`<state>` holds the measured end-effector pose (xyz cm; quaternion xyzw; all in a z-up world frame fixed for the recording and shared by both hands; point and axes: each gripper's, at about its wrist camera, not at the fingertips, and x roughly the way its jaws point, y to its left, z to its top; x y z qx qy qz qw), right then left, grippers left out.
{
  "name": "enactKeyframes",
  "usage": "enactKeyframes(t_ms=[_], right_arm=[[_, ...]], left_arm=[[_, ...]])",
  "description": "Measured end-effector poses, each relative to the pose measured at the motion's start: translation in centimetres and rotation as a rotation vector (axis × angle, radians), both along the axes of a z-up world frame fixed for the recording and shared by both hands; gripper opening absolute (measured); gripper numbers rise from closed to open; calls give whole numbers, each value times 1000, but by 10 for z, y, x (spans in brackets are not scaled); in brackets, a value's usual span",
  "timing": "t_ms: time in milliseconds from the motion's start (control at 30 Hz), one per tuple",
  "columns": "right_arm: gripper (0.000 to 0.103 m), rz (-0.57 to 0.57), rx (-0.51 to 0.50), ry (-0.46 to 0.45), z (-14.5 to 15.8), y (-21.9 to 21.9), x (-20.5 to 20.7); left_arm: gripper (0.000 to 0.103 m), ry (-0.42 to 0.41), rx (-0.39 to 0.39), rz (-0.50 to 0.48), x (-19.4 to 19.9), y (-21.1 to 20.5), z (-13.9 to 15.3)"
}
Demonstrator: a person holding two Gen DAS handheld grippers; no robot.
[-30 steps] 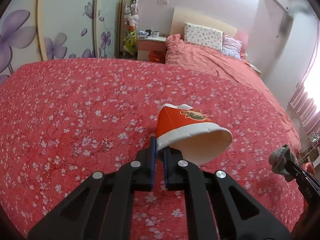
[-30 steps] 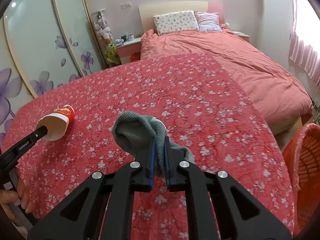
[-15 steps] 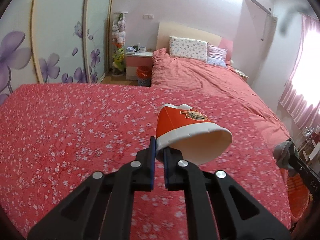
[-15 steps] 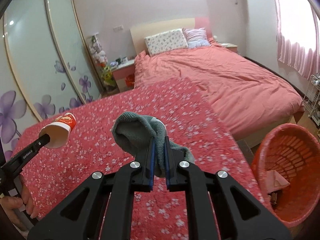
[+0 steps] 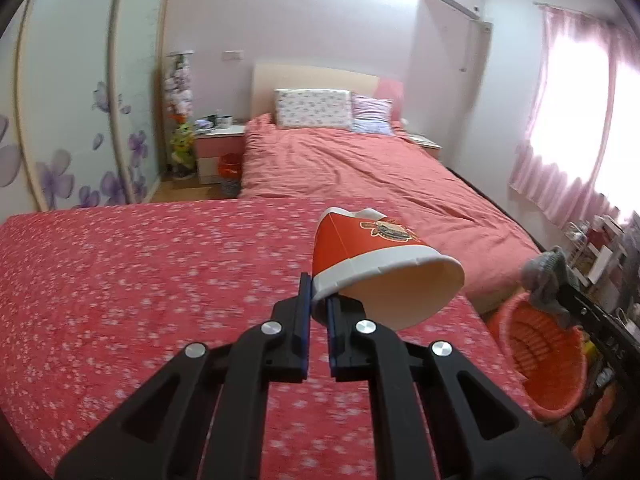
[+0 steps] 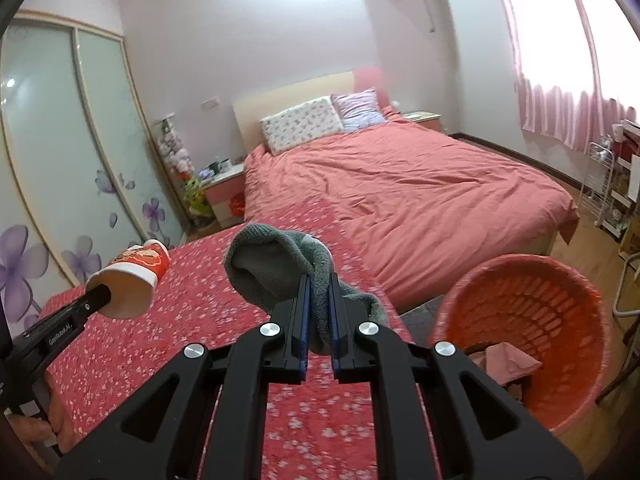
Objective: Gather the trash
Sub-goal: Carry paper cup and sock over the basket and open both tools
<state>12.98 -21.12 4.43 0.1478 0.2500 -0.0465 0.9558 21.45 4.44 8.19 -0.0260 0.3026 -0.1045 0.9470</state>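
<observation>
My left gripper (image 5: 317,295) is shut on the rim of a red and white paper cup (image 5: 376,256), held in the air above the red flowered cloth (image 5: 140,280). The cup also shows in the right wrist view (image 6: 132,276). My right gripper (image 6: 319,300) is shut on a grey sock (image 6: 276,264), which also shows in the left wrist view (image 5: 548,280) above the orange basket (image 5: 536,360). In the right wrist view the basket (image 6: 524,304) stands on the floor to the right, with pink trash inside.
The flowered table edge (image 6: 392,320) ends just left of the basket. A pink bed (image 6: 420,188) lies beyond. Sliding wardrobe doors (image 6: 60,152) are on the left, a white rack (image 6: 608,184) and curtains on the right.
Both grippers have lifted and swung right with their loads. The basket has come much closer in the right wrist view and has entered the left wrist view.
</observation>
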Motion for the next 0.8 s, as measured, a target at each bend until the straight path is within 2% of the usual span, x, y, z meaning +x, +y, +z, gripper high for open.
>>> enactKeyframes(t_ms=[400, 800], right_arm=[[8, -145, 45, -46, -2, -67, -41], [8, -279, 62, -39, -20, -125, -66]], left_arm=[[8, -11, -25, -195, -27, -93, 5], [8, 27, -8, -361, -48, -196, -16]])
